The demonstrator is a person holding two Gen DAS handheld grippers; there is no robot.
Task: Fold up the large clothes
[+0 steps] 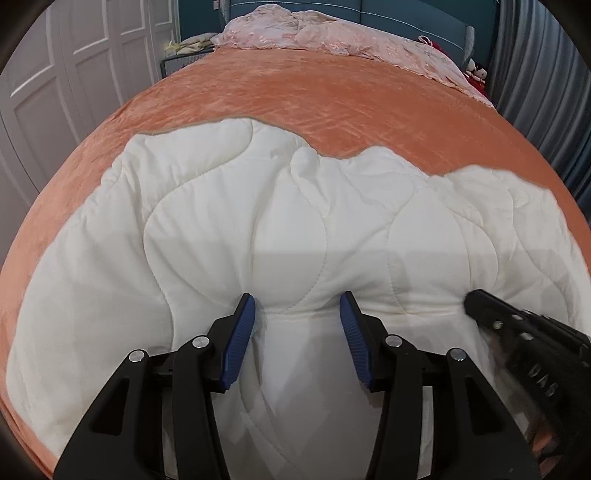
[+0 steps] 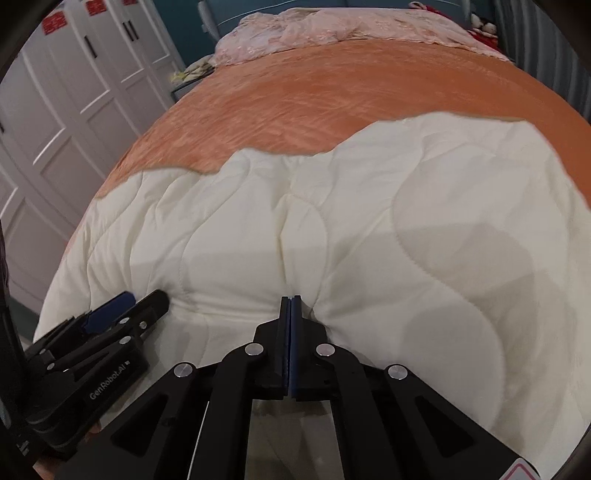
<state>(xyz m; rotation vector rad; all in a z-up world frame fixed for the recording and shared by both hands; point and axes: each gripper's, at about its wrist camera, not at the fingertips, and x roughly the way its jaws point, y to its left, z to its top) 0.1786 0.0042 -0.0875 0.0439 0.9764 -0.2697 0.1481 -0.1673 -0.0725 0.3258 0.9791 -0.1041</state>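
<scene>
My left claw [image 1: 297,308] gapes astride the near hem of the quilt [image 1: 295,221], which stretches ahead; my right claw [image 2: 291,306], alongside, is pinched onto that hem.

The quilt [image 2: 332,236] runs off the right wrist view at four o'clock; right tongs [image 1: 480,306] show blurred, their grip unreadable there.

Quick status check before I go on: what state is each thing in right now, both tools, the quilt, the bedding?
Left tool: open, fingers either side of a raised fold at the quilt's near edge.
Right tool: shut, pinching the quilt's near edge.
White quilt: spread on the bed, rumpled, far edge wavy.
Orange blanket: flat, partly covered by the quilt.
Pink bedding: bunched at the bed's head.
</scene>
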